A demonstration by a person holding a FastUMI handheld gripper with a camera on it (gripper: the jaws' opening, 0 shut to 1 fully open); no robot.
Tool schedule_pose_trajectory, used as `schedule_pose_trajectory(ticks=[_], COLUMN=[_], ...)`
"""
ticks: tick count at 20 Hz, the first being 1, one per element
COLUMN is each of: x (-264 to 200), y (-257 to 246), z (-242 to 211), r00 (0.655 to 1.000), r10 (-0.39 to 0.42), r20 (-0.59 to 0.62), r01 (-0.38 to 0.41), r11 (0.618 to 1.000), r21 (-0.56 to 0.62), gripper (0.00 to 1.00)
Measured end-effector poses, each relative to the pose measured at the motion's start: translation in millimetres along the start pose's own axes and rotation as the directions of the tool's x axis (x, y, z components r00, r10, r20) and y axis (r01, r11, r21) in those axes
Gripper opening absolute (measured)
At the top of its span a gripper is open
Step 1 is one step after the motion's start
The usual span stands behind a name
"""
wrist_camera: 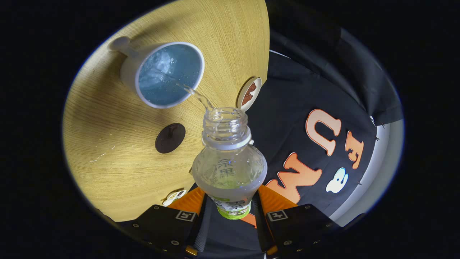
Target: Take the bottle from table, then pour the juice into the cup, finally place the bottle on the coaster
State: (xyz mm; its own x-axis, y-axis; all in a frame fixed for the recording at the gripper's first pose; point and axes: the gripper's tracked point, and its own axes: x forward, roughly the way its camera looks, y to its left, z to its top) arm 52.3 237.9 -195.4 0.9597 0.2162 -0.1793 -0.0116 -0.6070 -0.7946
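Observation:
My gripper [230, 207] is shut on a clear plastic bottle [230, 169] with a green-and-white label and no cap. The bottle is tipped forward, its open mouth [225, 118] pointing at a white cup [167, 73] with a blue inside and a handle on its far side. A thin stream of clear liquid [197, 95] runs from the mouth over the cup's rim into the cup, where liquid is pooled and foaming. A dark round coaster [170, 138] lies flat on the wooden table [107, 144], between the cup and my fingers.
A white round disc with a brown picture [249, 93] lies at the table's edge beyond the bottle mouth. Another small white disc [175, 196] lies close to my left finger. The table's edge runs just past the bottle, with black cloth beyond it.

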Motion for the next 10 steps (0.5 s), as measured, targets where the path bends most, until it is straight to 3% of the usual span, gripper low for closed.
schedule_pose_trajectory(ticks=[10], x=[1.3], y=[-10.8], z=[-2.7], r00=[1.0], r10=[-0.022], r20=[0.003], r01=[0.022], r11=[0.999], r21=[-0.047], gripper=[0.57])
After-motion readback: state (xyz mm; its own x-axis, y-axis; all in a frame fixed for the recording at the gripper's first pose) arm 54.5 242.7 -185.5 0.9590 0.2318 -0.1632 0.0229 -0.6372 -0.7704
